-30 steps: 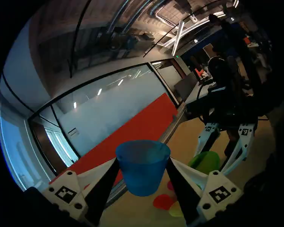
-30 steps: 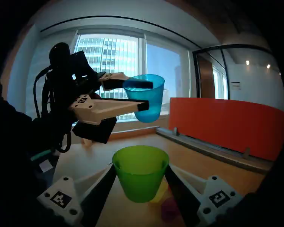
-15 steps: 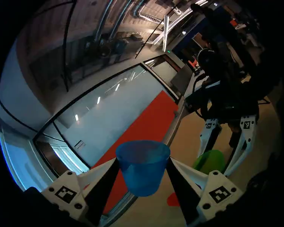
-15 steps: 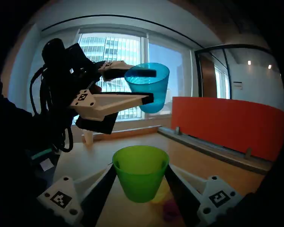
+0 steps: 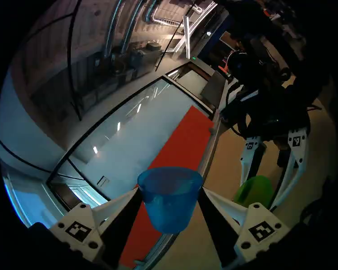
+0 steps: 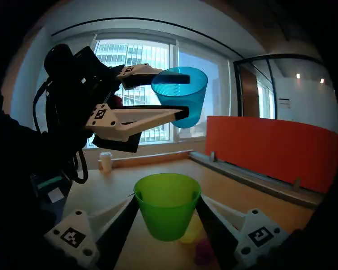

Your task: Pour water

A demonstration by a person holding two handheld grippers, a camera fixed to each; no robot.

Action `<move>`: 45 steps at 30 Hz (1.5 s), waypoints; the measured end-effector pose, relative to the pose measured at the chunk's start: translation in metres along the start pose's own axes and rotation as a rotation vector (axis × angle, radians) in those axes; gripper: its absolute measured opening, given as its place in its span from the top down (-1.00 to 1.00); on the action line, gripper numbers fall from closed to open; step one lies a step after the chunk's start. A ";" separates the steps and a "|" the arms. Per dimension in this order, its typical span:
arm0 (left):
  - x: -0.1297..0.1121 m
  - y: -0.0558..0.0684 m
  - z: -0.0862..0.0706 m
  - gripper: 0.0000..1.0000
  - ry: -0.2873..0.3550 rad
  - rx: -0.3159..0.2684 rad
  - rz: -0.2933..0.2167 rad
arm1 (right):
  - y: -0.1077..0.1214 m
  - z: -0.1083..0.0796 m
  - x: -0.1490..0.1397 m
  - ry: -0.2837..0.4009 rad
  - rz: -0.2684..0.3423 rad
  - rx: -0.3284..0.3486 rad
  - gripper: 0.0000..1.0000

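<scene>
My left gripper (image 5: 169, 202) is shut on a translucent blue cup (image 5: 170, 198), held upright in the air. In the right gripper view the same blue cup (image 6: 181, 101) sits between the left gripper's (image 6: 180, 94) fingers, up and slightly left of centre, above and beyond the green cup. My right gripper (image 6: 167, 211) is shut on a green cup (image 6: 167, 204), upright over the wooden table (image 6: 241, 193). The left gripper view shows the green cup (image 5: 255, 191) lower right, between the right gripper's white fingers (image 5: 249, 157). I cannot tell whether either cup holds water.
An orange partition (image 6: 272, 146) runs along the table's far right edge, with glass walls behind. A small paper cup (image 6: 106, 161) stands on the window ledge. Yellow and pink coasters (image 6: 196, 238) lie on the table beneath the green cup. A person's dark sleeve (image 6: 15, 148) fills the left.
The left gripper has lifted the blue cup higher and a bit rightward above the green cup, its view tilting up. The right gripper and green cup stay put.
</scene>
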State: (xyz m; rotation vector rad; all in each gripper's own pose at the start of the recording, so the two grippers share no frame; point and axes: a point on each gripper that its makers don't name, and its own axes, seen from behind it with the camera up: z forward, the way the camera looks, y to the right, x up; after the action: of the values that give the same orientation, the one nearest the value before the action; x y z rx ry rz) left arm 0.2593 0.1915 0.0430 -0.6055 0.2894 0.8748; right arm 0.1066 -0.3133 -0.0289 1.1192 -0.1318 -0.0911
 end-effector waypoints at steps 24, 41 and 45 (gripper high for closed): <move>0.007 -0.004 0.003 -0.69 0.000 0.017 0.131 | 0.005 0.001 0.003 0.010 0.004 -0.010 -0.77; 0.014 -0.004 0.005 -0.69 0.001 0.026 0.212 | 0.008 0.000 0.006 0.015 0.005 -0.013 -0.77; 0.014 -0.001 0.004 -0.69 0.002 0.029 0.236 | 0.008 -0.001 0.006 0.018 0.005 -0.015 -0.77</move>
State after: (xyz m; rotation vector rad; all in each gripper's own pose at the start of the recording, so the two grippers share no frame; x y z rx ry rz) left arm 0.2691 0.2027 0.0401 -0.5525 0.3795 1.0946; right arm 0.1128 -0.3093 -0.0215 1.1042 -0.1180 -0.0777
